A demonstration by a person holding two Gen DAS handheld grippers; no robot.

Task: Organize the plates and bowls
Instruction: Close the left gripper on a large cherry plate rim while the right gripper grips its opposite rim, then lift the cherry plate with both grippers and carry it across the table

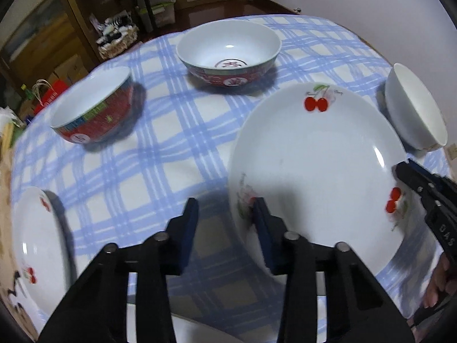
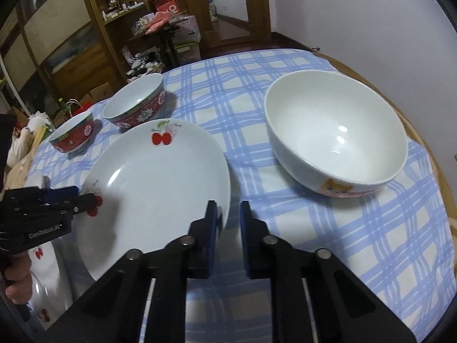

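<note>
A white plate with red cherries [image 1: 314, 165] [image 2: 154, 188] lies on the blue-checked tablecloth. My left gripper [image 1: 224, 208] [image 2: 85, 195] is shut on its left rim, one finger on the inside face and the other outside. My right gripper [image 2: 228, 211] [image 1: 402, 168] is shut on the opposite rim in the same way. A second cherry plate [image 1: 37, 243] [image 2: 45, 283] lies to the left. Two red patterned bowls [image 1: 94, 114] [image 1: 228, 54] stand farther back. A larger white bowl [image 2: 334, 134] [image 1: 414, 111] stands to the right.
The round table [image 2: 422, 143] ends just past the white bowl, near a white wall. Wooden shelves and cluttered boxes [image 2: 165, 34] stand behind the table. A person's hand [image 2: 17, 283] holds the left gripper's handle.
</note>
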